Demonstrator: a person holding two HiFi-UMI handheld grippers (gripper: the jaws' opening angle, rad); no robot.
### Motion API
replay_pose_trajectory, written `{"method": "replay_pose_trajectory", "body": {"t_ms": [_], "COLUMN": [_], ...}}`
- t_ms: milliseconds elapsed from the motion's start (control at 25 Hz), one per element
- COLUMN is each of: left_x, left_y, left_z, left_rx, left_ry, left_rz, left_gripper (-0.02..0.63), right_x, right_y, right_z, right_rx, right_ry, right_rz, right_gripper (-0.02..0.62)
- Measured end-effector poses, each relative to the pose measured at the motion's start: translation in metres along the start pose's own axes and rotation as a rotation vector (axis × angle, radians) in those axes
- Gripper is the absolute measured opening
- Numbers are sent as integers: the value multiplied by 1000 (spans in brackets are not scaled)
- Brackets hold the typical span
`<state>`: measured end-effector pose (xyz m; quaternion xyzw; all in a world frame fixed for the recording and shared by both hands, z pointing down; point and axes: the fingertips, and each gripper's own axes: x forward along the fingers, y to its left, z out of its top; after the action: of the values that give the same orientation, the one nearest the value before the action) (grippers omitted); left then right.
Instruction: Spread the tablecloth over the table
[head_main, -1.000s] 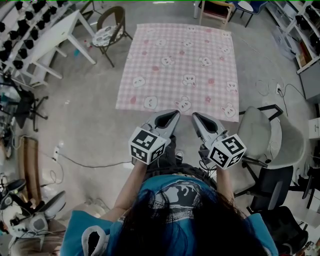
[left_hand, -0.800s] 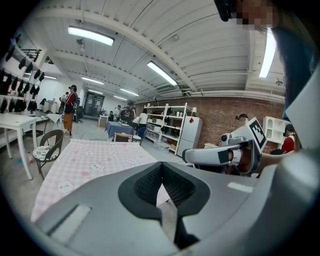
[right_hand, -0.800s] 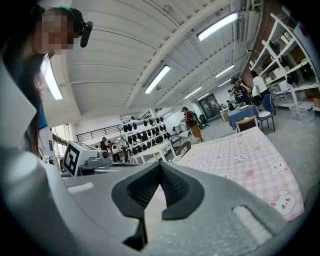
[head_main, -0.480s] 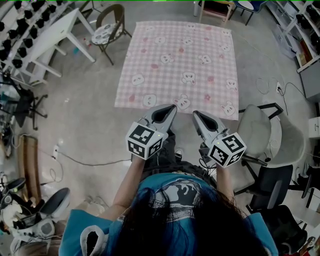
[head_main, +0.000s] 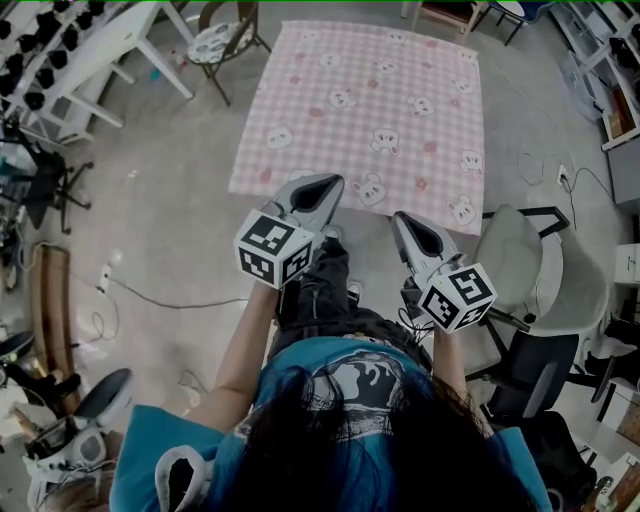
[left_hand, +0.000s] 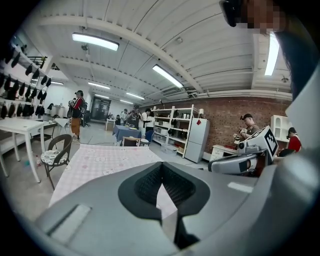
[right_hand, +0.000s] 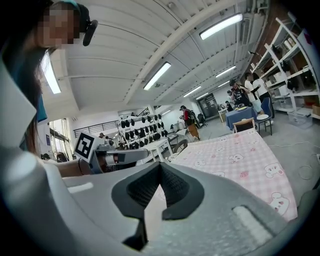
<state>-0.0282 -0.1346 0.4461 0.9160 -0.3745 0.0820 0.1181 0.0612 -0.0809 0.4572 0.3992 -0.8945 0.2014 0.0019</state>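
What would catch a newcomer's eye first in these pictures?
The pink checked tablecloth with cartoon animal faces dominates the head view's top centre, spread flat. At its near edge, the left gripper and right gripper point toward it side by side, jaws shut on nothing.

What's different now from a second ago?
The left gripper has moved forward, toward the near edge of the tablecloth. Nothing was taken or let go. The right gripper kept its place, both grippers' fingers stay shut and empty, and the tablecloth still lies spread flat.
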Motion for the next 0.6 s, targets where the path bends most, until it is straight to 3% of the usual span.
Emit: {"method": "replay_pose_trajectory", "body": {"t_ms": [240,360,600], "left_x": [2,0,-1], "left_y": [11,20,24], "left_z": [-3,-4,-5], "left_rx": [4,8,14], "left_ry": [17,30,38], "left_rz": [-18,-12,-7], "left_gripper": [15,15,15], "right_x": [4,8,12], "right_y": [4,9,11], "right_z": [8,2,-3], "right_rx": [17,-7,-16], "right_ry": [-40,-1,28], "right_rz": [27,51,62], "right_gripper": [-3,43,3]}}
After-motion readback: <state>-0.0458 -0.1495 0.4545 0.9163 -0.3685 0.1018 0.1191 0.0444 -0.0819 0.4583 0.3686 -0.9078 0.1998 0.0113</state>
